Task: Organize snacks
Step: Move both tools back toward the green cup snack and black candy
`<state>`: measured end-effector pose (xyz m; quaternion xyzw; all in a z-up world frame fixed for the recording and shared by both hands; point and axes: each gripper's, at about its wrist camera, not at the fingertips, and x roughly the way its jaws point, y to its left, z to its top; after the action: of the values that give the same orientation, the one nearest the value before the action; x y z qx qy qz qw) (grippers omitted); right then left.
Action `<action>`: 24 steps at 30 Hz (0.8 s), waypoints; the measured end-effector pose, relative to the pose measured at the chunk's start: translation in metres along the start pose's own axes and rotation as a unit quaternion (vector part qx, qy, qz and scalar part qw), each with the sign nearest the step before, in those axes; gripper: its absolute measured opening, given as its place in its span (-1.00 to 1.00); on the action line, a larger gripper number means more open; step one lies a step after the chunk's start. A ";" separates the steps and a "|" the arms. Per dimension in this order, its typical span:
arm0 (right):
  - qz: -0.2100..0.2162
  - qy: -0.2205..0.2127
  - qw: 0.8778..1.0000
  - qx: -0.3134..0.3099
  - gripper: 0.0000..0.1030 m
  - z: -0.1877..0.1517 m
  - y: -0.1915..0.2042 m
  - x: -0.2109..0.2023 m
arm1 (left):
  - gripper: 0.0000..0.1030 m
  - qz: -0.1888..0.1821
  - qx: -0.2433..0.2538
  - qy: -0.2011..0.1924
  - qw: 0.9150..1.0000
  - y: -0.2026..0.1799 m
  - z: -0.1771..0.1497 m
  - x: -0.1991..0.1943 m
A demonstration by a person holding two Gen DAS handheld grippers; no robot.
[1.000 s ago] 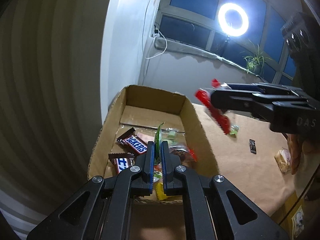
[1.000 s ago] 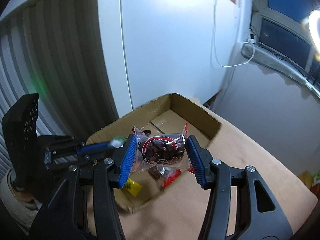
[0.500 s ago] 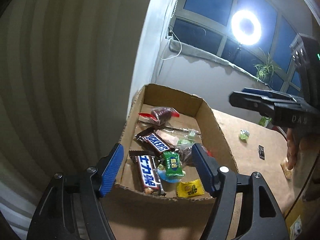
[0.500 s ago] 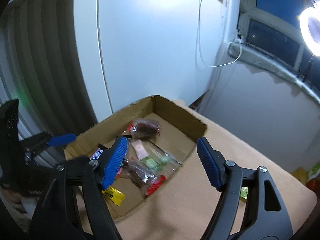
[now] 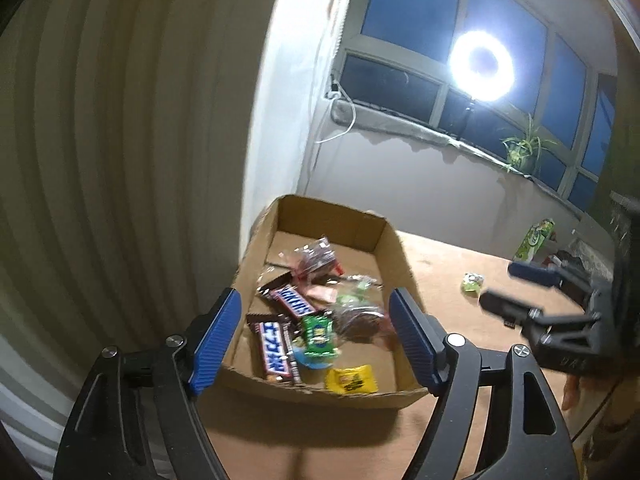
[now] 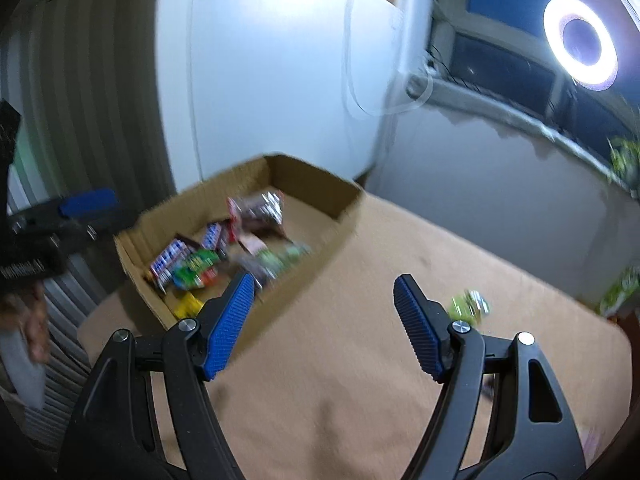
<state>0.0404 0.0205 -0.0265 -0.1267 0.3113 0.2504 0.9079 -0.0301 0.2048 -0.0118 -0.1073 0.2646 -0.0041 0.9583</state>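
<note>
An open cardboard box (image 5: 332, 210) (image 6: 320, 190) sits at the table's far left and holds several snacks. Among them are a Snickers bar (image 5: 290, 300), a blue-and-white bar (image 5: 274, 350), a green packet (image 5: 318, 334), a yellow packet (image 5: 352, 378) and a dark snack in a clear wrapper (image 5: 316, 258). My left gripper (image 5: 314, 296) hovers at the box's near edge; its jaws are opening with nothing between them. My right gripper (image 6: 324, 280) (image 5: 500, 285) is open and empty over the table, right of the box. A small green candy (image 6: 470, 304) (image 5: 473, 282) lies on the table beyond its right finger.
The table has a brown cover (image 6: 360, 360). A green carton (image 5: 536, 240) stands at its far right edge, and a small dark item (image 5: 510, 322) lies near the right gripper. Behind are a white wall, a window sill with a plant (image 5: 524, 148) and a ring light (image 5: 480, 66).
The left gripper opened, left the green packet in the box and drew back. The right gripper opened, dropped its clear-wrapped dark snack into the box and swung right over the table.
</note>
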 end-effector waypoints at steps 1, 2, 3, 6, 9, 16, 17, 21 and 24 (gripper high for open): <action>-0.003 0.004 1.000 0.006 0.46 -0.005 -0.006 -0.001 | 0.49 -0.001 0.003 -0.001 1.000 -0.003 0.000 -0.001; -0.007 0.009 1.000 0.013 0.46 -0.011 -0.013 -0.002 | 0.49 -0.003 0.007 -0.001 1.000 -0.009 0.001 -0.001; -0.012 0.013 1.000 0.019 0.46 -0.018 -0.019 -0.003 | 0.49 -0.004 0.009 -0.001 1.000 -0.013 0.001 -0.002; -0.023 0.022 0.999 0.036 0.46 -0.036 -0.038 -0.007 | 0.50 -0.012 0.021 0.003 1.000 -0.033 0.003 0.000; -0.031 0.028 0.997 0.058 0.46 -0.054 -0.057 -0.012 | 0.50 -0.022 0.036 0.008 0.999 -0.056 0.003 0.004; -0.054 0.057 0.990 0.118 0.46 -0.097 -0.115 -0.017 | 0.50 -0.051 0.078 0.034 0.995 -0.124 -0.002 0.031; -0.052 0.059 0.989 0.125 0.47 -0.102 -0.122 -0.018 | 0.50 -0.058 0.082 0.041 0.994 -0.133 -0.003 0.039; -0.049 0.070 0.987 0.138 0.48 -0.116 -0.140 -0.020 | 0.50 -0.082 0.087 0.079 0.990 -0.164 -0.009 0.076; -0.041 0.071 0.986 0.148 0.48 -0.122 -0.153 -0.023 | 0.50 -0.081 0.095 0.104 0.987 -0.180 -0.014 0.100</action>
<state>0.0454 -0.1644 -0.0954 -0.0213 0.4033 0.1546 0.9016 0.0580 0.0199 -0.0370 -0.0353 0.3516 -0.1176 0.9281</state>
